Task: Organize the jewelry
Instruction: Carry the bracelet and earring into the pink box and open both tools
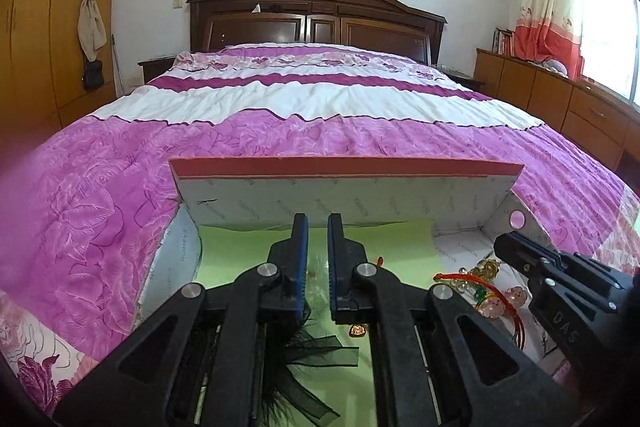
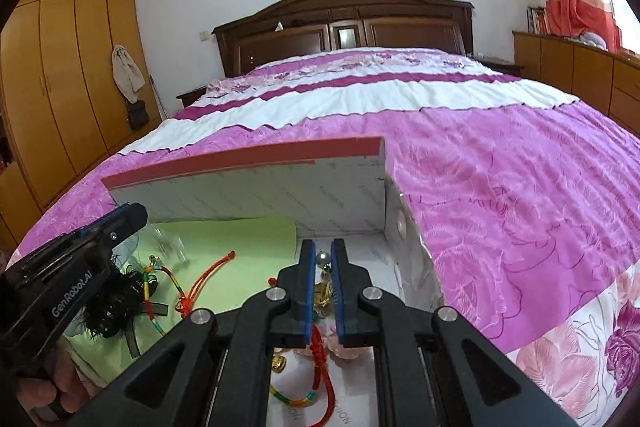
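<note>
Both grippers hang over the open box [image 1: 256,193] on the quilt [image 1: 100,195], its walls close on either side and its raised lid [image 2: 256,155] closing off the far edge. The left gripper [image 1: 317,227] has its jaws nearly together, clamped on nothing, above the green sheet [image 1: 240,251] and a half-hidden black feather piece [image 1: 308,351]. The right gripper [image 2: 322,251] has its jaws likewise close together and empty above red cords [image 2: 320,351] and beads partly hidden by its frame. Both tilt downward. Beyond lies the wide quilt, then the headboard [image 2: 344,23].
</note>
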A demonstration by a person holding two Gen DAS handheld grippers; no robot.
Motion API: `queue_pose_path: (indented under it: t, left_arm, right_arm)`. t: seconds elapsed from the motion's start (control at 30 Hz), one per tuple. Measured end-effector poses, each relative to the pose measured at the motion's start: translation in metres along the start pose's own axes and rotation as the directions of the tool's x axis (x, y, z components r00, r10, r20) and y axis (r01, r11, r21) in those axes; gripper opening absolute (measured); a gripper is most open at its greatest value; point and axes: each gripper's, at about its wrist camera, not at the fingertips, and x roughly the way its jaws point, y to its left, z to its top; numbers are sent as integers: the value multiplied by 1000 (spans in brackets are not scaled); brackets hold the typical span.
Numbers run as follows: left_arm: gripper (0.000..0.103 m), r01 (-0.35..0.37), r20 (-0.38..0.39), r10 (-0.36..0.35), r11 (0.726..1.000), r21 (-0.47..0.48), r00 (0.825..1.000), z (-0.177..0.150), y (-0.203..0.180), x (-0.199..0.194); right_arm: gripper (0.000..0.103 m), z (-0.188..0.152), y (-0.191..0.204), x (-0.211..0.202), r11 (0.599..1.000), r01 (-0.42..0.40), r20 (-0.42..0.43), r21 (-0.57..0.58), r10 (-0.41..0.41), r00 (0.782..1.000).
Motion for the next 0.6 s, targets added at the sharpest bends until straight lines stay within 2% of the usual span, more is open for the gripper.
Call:
queue_pose_path:
  t: [0.07,0.17,0.43,0.6]
  left_arm:
    - [12,-3,-7,3,1000,6,1000,0,-1,0]
    - [26,0,5,0,1000,6,1000,0,-1,-5]
    - [28,9,21,-9,1000,-7,1000,6,2,-31]
    - [31,5,35,-5,1000,-8,999,10,2,-55]
  right_arm:
    - [10,0,-1,0,1000,-7,-2,6,8,1000]
    - [18,1,-1,-6,1000,-9,13,10,9,1000]
    - [36,5,7,-37,998,-47,48,30,46,998]
    - [42,4,17,-66,996,-87,56,26,86,995]
